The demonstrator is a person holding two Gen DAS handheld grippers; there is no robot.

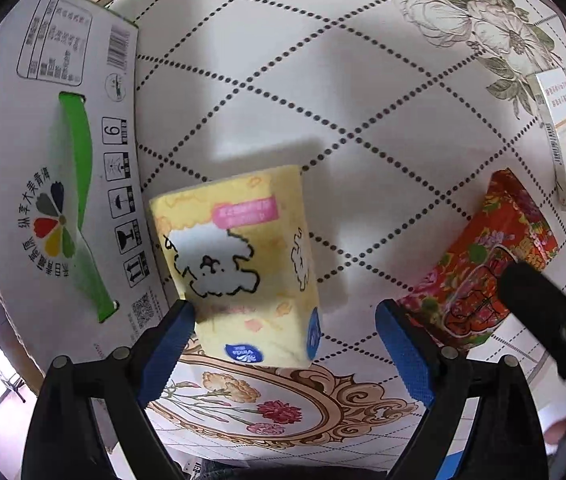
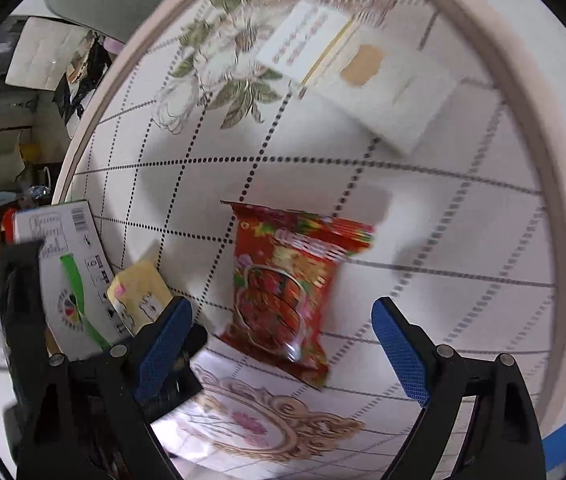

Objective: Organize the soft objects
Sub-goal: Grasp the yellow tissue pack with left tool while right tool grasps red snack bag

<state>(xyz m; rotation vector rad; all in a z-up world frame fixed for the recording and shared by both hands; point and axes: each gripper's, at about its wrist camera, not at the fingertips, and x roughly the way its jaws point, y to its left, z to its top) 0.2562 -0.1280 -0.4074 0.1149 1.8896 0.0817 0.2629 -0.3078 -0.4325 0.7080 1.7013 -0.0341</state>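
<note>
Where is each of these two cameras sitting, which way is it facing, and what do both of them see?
Left wrist: sits on the left gripper, looking along its open blue pads at the yellow tissue pack on the patterned round table; the right gripper's dark arm intrudes at right.
Right wrist: sits on the right gripper, open, facing the red floral pack; the left gripper shows at left.
Shared: both packs, the white carton with green handle, the white box, the table.
</note>
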